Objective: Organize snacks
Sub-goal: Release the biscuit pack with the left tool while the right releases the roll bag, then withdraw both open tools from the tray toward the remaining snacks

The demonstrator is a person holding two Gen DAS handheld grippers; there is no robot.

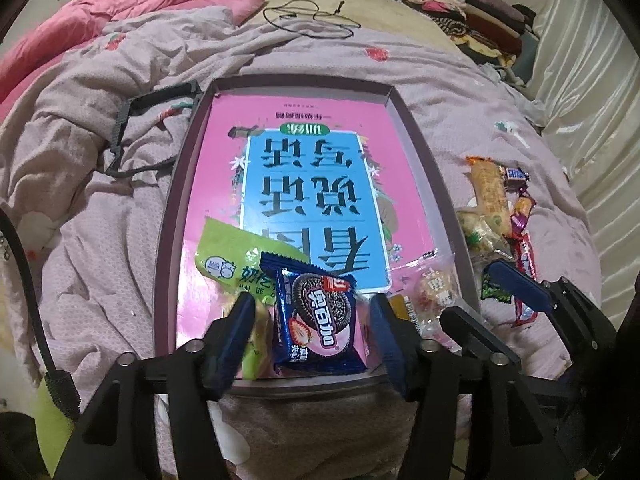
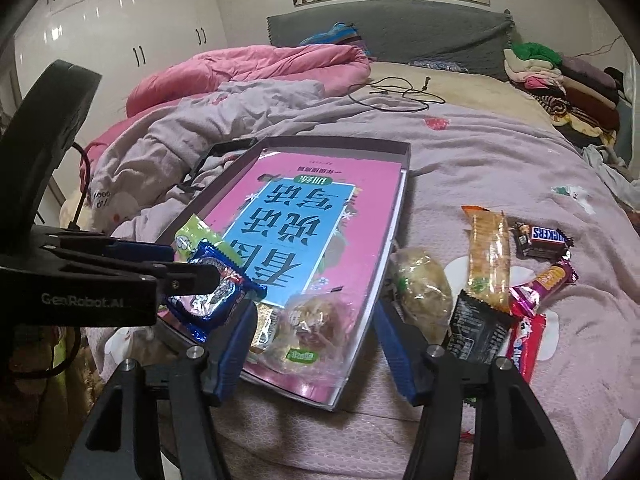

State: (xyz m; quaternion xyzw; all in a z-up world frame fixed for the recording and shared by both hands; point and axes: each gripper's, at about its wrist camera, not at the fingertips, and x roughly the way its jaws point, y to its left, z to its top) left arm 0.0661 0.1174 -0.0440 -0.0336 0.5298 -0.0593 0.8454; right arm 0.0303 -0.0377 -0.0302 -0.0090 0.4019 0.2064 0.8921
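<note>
- Left wrist view: the left gripper [image 1: 312,320] sits at the bottom centre of the frame, its two blue fingers [image 1: 236,332] spread apart on either side of a blue Oreo strawberry packet [image 1: 320,320].
- The packet lies between the fingers with a visible gap on each side; the pads do not press on it.
- The Oreo packet rests at the near end of a shallow box tray [image 1: 416,128], overlapping a green milk-snack bag [image 1: 236,256] to its left.
- A clear-wrapped pastry [image 1: 434,292] lies at the tray's lower right corner, just right of the gripper's right finger.
- The tray floor is a pink and blue printed sheet [image 1: 304,184] filling the middle of the frame.
- The right gripper [image 1: 492,292] enters at lower right, over the tray's right wall; loose snacks [image 1: 500,216] lie on the pink bedspread [image 1: 100,240] beyond it.
- Right wrist view: the right gripper [image 2: 316,336] is at bottom centre, blue fingers [image 2: 396,352] spread wide, with the clear-wrapped pastry [image 2: 316,320] lying between them in the tray's near corner, not pinched.
- The left gripper [image 2: 192,268] reaches in from the left edge above the Oreo packet [image 2: 216,296].
- Right of the tray [image 2: 406,152], on the bedspread [image 2: 480,152], lie a round wrapped bun [image 2: 424,292], an orange cracker pack [image 2: 488,260], a Snickers bar [image 2: 544,238], a black packet [image 2: 476,328] and red and purple candy wrappers [image 2: 528,340].
</note>
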